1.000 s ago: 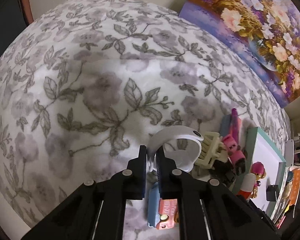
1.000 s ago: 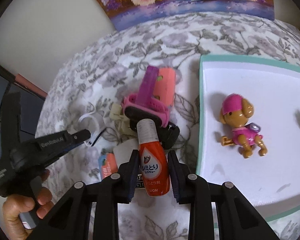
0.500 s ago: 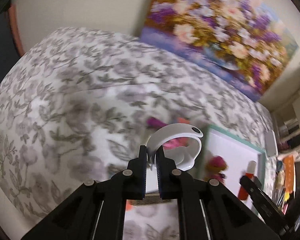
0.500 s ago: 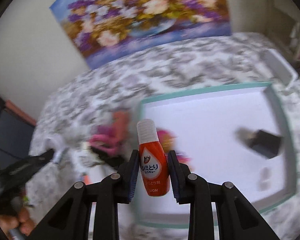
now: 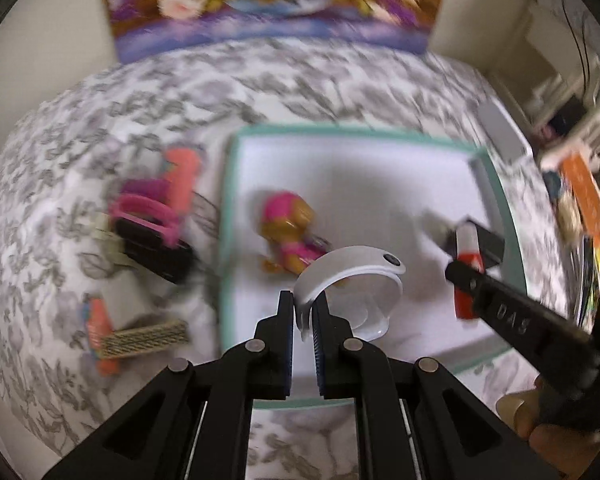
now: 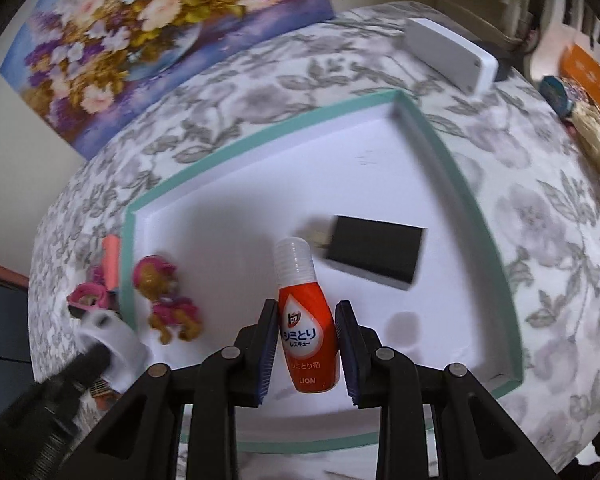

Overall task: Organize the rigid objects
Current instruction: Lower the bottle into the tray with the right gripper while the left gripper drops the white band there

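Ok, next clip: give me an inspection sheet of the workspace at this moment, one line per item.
Surface: floral cloth covers the table.
Job's things: teal-rimmed tray holds a toy dog and a black block; orange bottle and white ring are held above it.
Clutter: pink, black and orange items piled on the cloth left of the tray; white box beyond it.
Grippers: left gripper shut on the white ring; right gripper shut on the orange bottle.
Cables: nothing seen.
Surroundings: flower painting against the wall; blurred shelf items at right.
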Motion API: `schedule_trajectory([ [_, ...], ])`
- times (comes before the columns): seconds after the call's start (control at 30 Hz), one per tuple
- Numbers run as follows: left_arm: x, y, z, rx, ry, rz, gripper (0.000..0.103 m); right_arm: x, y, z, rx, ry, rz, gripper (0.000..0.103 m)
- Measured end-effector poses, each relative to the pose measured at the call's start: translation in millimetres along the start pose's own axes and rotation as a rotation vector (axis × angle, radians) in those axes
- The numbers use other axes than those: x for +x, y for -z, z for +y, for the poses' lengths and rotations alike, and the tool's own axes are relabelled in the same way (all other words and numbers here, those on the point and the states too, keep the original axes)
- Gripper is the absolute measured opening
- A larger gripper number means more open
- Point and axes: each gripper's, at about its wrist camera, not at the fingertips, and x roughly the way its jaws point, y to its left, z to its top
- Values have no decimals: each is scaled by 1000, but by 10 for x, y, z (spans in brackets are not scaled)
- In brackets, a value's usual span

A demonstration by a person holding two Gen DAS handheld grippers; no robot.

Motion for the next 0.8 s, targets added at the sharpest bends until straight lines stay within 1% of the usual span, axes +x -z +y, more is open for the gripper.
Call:
schedule_trajectory([
  [0.13,147,30,-167,45,-22,40,9,41,-15,-97,1,20,16,31],
  [0.23,191,37,-206,65,-43,52,9,74,-11,-126,7,14,29,31],
  [0.4,216,18,-162,47,-34,74,11,102,-5,-89,-9,15,42,31],
  [0.47,212,2,-141,39,-27,78,20,84,-7,-59,-19,14,42,31],
  [0.53,171,-9,-128,35,-28,68,40,48,-12,-20,-30,19,33,32],
  [0.57,140,-17,-120,33,-29,61,45,25,-15,-1,-36,22,28,33],
  [0.6,119,-28,-112,30,-29,54,49,-4,-18,20,-44,23,21,37],
  [0.63,80,-39,-93,24,-20,46,50,-36,-22,41,-49,24,11,44],
  [0.67,37,-53,-62,13,-11,37,50,-67,-26,53,-51,24,2,47],
  [0.7,0,-72,-24,1,-5,28,50,-111,-31,69,-54,22,-12,48],
  [0.77,-63,-99,63,-27,-5,11,58,-208,-43,95,-58,15,-46,48],
  [0.8,-97,-114,129,-48,-11,1,66,-245,-47,101,-59,14,-57,48],
])
